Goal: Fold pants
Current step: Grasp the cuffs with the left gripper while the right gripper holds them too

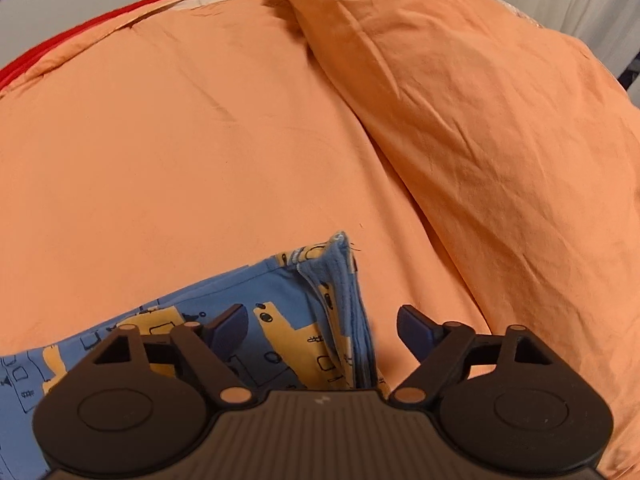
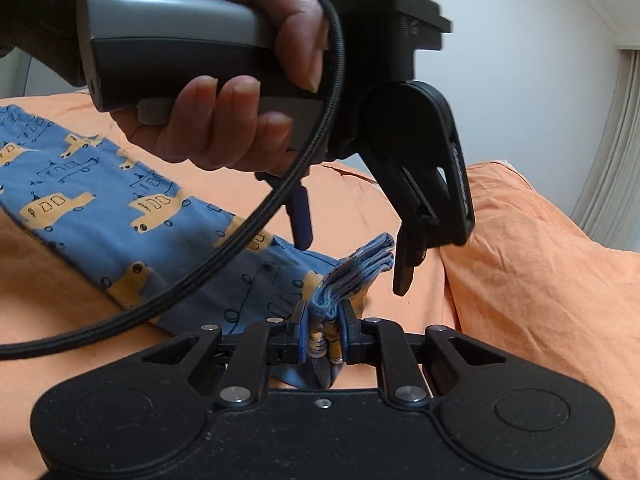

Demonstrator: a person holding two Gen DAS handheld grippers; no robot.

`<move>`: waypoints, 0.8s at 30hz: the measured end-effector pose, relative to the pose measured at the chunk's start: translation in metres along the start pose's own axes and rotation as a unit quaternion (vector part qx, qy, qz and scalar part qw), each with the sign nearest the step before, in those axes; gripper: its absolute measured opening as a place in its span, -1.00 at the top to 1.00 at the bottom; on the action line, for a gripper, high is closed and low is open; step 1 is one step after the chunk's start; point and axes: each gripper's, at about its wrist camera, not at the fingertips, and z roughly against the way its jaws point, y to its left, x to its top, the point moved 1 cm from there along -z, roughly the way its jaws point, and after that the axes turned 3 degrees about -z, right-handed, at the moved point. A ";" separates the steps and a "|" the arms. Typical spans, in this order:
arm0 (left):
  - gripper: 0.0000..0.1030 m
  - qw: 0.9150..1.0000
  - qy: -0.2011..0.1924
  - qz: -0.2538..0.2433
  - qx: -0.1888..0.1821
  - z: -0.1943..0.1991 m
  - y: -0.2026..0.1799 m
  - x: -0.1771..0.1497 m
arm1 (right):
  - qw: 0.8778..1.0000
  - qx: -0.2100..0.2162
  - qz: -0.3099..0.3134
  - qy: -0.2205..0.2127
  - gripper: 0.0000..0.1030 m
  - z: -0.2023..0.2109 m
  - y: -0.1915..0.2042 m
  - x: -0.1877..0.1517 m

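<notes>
Orange cotton bedsheet (image 1: 180, 152) covers the whole surface, with a rumpled orange pillow (image 1: 480, 120) at the far right; on it we find the blue pants printed with yellow vehicles (image 2: 100, 208) lying flat, one end bunched upward. From the left wrist we see only the left gripper (image 1: 322, 330), jaws wide, nothing between them, poised over that raised end. From the right wrist we see more: the right gripper (image 2: 323, 334) clamped narrow on the bunched fabric, and the person's hand (image 2: 224, 80) holding the left tool's grey handle (image 2: 168, 40), its black braided cable (image 2: 240, 232) trailing over the pants.
</notes>
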 end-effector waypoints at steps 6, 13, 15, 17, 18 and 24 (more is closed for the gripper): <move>0.71 1.000 0.000 -0.020 0.017 0.005 -0.007 -0.005 | 1.000 0.007 0.006 -0.004 0.72 0.004 0.006 0.002; 0.78 0.999 -0.036 0.022 -0.026 0.055 0.035 -0.025 | 0.999 0.039 0.009 -0.036 0.74 0.023 0.022 0.029; 0.78 0.997 -0.052 0.040 -0.037 0.076 0.057 -0.037 | 0.997 0.059 0.012 -0.044 0.74 0.029 0.035 0.042; 0.78 0.996 -0.059 0.061 -0.042 0.092 0.082 -0.051 | 0.995 0.086 0.021 -0.046 0.74 0.033 0.051 0.053; 0.78 0.995 -0.059 0.072 -0.040 0.098 0.096 -0.059 | 0.994 0.102 0.020 -0.043 0.74 0.033 0.060 0.057; 0.78 0.990 -0.049 0.128 -0.031 0.096 0.171 -0.104 | 0.986 0.162 0.030 -0.011 0.74 0.015 0.119 0.066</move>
